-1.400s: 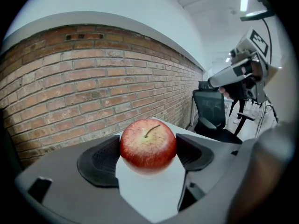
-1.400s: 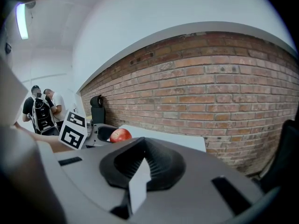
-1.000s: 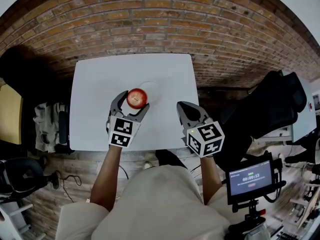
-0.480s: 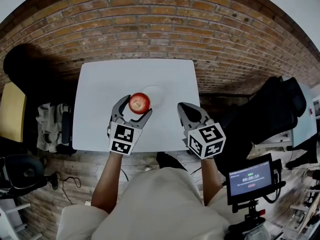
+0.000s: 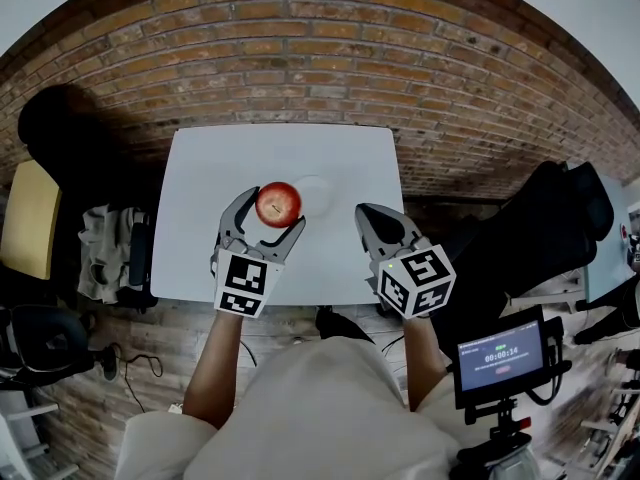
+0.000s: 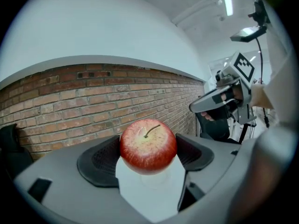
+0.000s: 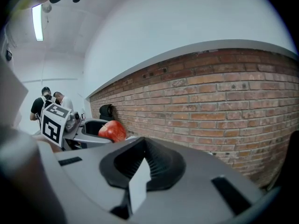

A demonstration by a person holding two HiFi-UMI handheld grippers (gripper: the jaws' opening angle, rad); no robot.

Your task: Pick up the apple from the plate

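A red apple (image 5: 278, 203) sits between the jaws of my left gripper (image 5: 272, 209), which is shut on it and holds it just left of the white plate (image 5: 318, 192). In the left gripper view the apple (image 6: 148, 146) fills the gap between the dark pads, stem up, above the white table. My right gripper (image 5: 368, 217) hovers to the right near the table's front edge, shut, with nothing in it. From the right gripper view the apple (image 7: 112, 130) shows far to the left, and the right gripper (image 7: 139, 164) has its jaws together.
The white table (image 5: 210, 168) stands against a brick wall (image 5: 300, 58). A black chair (image 5: 545, 218) is at the right, a yellow seat (image 5: 25, 218) and dark gear at the left. A small monitor (image 5: 500, 353) on a stand sits at the lower right.
The left gripper keeps its hold on the apple and has drifted slightly left of the plate. The right gripper has hardly moved.
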